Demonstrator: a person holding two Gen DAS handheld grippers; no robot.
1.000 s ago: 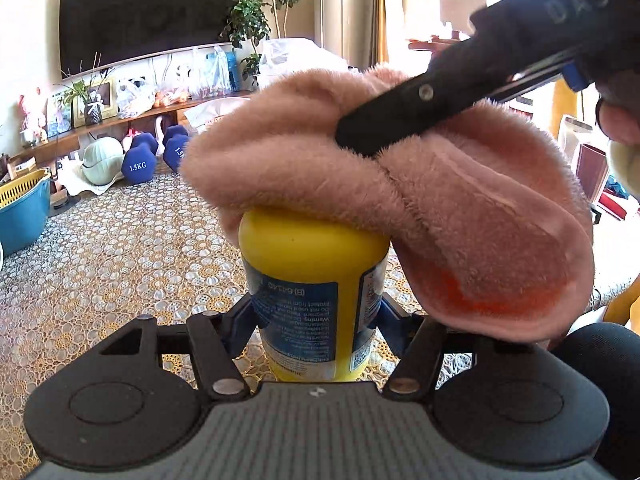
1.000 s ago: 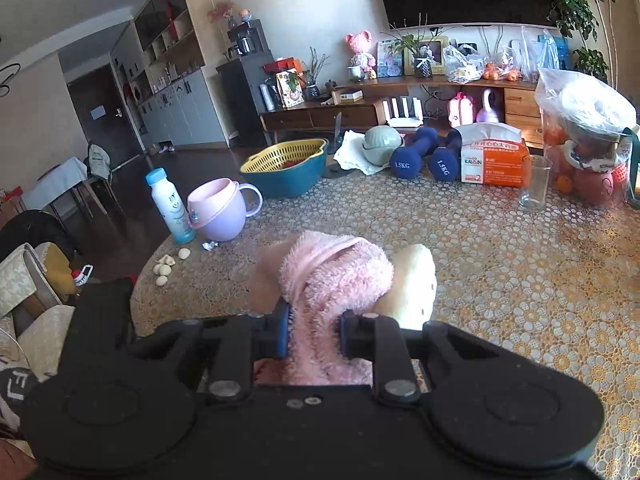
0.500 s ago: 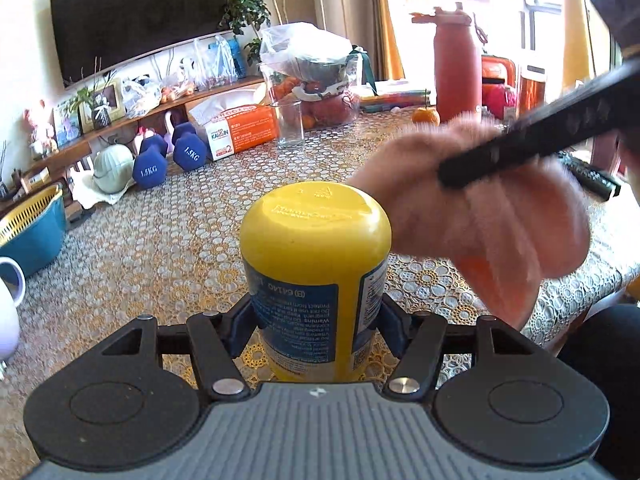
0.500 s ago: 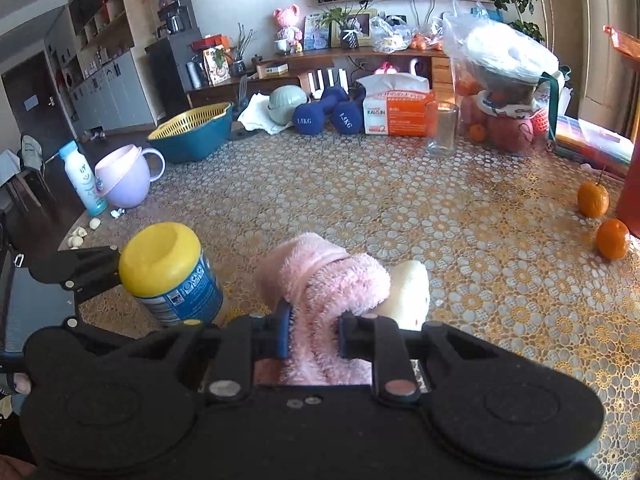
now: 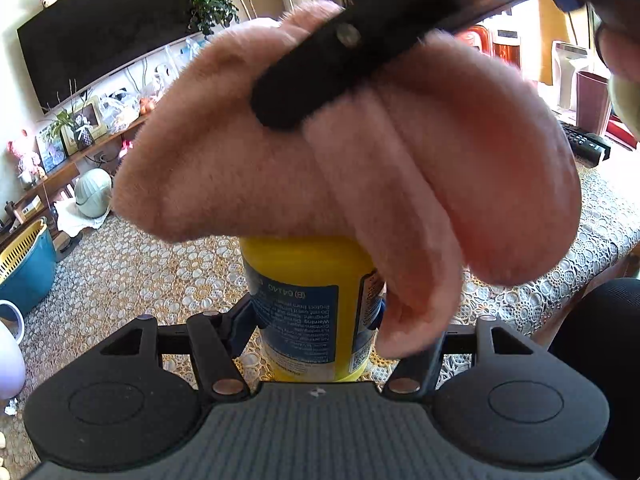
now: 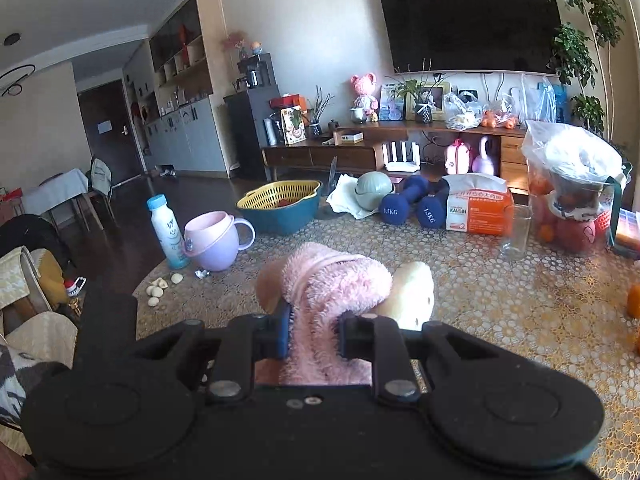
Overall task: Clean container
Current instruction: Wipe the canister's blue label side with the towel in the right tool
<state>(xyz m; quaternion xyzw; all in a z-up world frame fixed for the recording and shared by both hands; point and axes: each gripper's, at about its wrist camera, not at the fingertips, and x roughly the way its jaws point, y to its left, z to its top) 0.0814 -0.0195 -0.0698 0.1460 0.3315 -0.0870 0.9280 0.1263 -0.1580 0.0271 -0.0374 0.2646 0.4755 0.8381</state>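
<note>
i've got the yellow container (image 5: pixel 308 300) upright over the lace-covered table, its blue-and-white label facing me with the print upside down. the fluffy pink cloth (image 5: pixel 360 168) is bunched in thick folds and sits draped on its top, hiding it, with one fold hanging down the container's right side.
</note>
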